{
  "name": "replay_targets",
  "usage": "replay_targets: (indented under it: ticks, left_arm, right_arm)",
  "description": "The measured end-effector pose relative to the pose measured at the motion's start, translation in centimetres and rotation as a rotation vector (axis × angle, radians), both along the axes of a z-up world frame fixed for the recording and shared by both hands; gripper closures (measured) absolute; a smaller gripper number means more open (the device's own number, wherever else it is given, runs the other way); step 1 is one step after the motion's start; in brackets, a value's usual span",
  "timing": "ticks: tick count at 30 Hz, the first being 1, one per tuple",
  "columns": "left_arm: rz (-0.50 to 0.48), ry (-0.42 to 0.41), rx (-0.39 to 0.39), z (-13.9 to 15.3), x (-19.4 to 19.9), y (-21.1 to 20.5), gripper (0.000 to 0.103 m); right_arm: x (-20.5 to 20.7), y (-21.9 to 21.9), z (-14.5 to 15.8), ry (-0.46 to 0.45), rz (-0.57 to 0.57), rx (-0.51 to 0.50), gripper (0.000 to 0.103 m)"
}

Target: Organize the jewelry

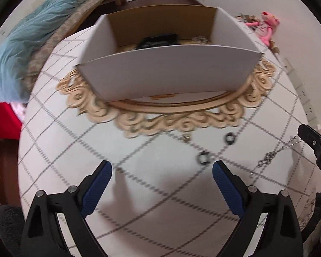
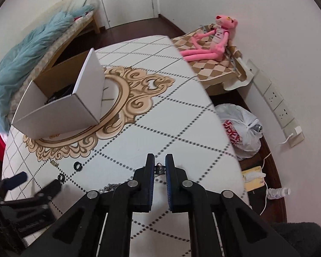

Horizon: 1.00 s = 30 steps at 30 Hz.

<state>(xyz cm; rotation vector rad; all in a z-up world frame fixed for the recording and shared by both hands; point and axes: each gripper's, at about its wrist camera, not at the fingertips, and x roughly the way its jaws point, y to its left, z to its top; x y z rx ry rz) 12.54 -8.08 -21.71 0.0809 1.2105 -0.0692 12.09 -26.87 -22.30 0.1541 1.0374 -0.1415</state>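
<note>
Left wrist view: my left gripper point(image 1: 162, 172) hovers with jaws wide apart, holding nothing, over the table point(image 1: 60, 150). Two dark rings point(image 1: 202, 158) lie just ahead; the box point(image 1: 167, 72) stands beyond.

Right wrist view: my right gripper point(image 2: 160, 168) has its jaws pinched on a small pendant point(image 2: 159, 169), its chain point(image 2: 109, 187) trailing on the table. Step, I judge: necklace pickup. Next: lift clear and carry to the box.

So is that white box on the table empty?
No, the white box already holds a dark item and something small and pale on its floor.
</note>
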Motion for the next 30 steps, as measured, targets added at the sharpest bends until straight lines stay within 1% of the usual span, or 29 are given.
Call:
replay_targets:
  ticks: [2, 3, 4, 6, 7, 9, 10, 11, 12, 18, 20, 22, 25, 27, 30]
  left_arm:
    - [-0.023, -0.015, -0.001, 0.1, 0.0, -0.9, 0.009]
    - [-0.037, -0.029, -0.001, 0.2, -0.1, -1.5, 0.018]
    - [-0.045, -0.032, 0.000, 0.2, -0.1, -1.7, 0.023]
    - [-0.060, -0.029, -0.008, 0.0, 0.1, -2.1, 0.049]
    - [-0.063, -0.037, -0.023, 0.2, 0.0, -2.2, 0.057]
    - [-0.067, -0.041, -0.027, 0.3, 0.2, -2.2, 0.076]
    - [-0.068, -0.041, -0.030, 0.3, 0.3, -2.2, 0.081]
    - [-0.068, -0.040, -0.039, 0.4, 0.3, -2.0, 0.091]
    - [-0.066, -0.042, -0.041, 0.5, 0.3, -1.9, 0.093]
    - [-0.072, -0.045, -0.049, 0.5, 0.2, -1.2, 0.093]
    - [-0.070, -0.043, -0.062, 0.9, 0.0, -0.8, 0.093]
    - [-0.062, -0.051, -0.079, 1.9, -0.2, -0.1, 0.093]
    - [-0.057, -0.053, -0.127, 3.8, -0.1, 0.9, 0.093]
    - [-0.054, -0.031, -0.181, 4.9, 0.1, 1.8, 0.093]
    - [-0.046, -0.027, -0.230, 6.5, 0.3, 2.8, 0.093]
  right_arm:
    - [-0.2, -0.3, 0.2, 0.000, -0.009, 0.003, 0.093]
    - [-0.3, -0.4, 0.3, -0.001, -0.012, 0.004, 0.093]
    - [-0.4, -0.4, 0.4, -0.001, -0.014, 0.002, 0.093]
    - [-0.4, -0.4, 0.5, 0.001, -0.013, 0.004, 0.093]
    - [-0.5, -0.3, 0.5, 0.002, -0.013, 0.003, 0.093]
    - [-0.5, -0.2, 0.6, -0.001, -0.014, -0.002, 0.093]
    - [-0.5, -0.2, 0.5, -0.001, -0.015, -0.002, 0.093]
    - [-0.5, -0.2, 0.6, -0.002, -0.016, -0.001, 0.093]
    - [-0.6, -0.1, 0.6, -0.005, -0.018, 0.001, 0.093]
    - [-0.9, 0.5, 1.4, -0.022, -0.006, 0.012, 0.093]
    - [-0.9, 0.8, 2.1, -0.030, 0.007, 0.026, 0.093]
    - [-1.0, 1.3, 3.1, -0.043, 0.029, 0.052, 0.093]
    - [-1.2, 2.2, 5.2, -0.073, 0.072, 0.095, 0.093]
    - [-1.2, 2.8, 6.5, -0.094, 0.100, 0.104, 0.093]
    - [-1.0, 3.7, 8.9, -0.131, 0.137, 0.131, 0.093]
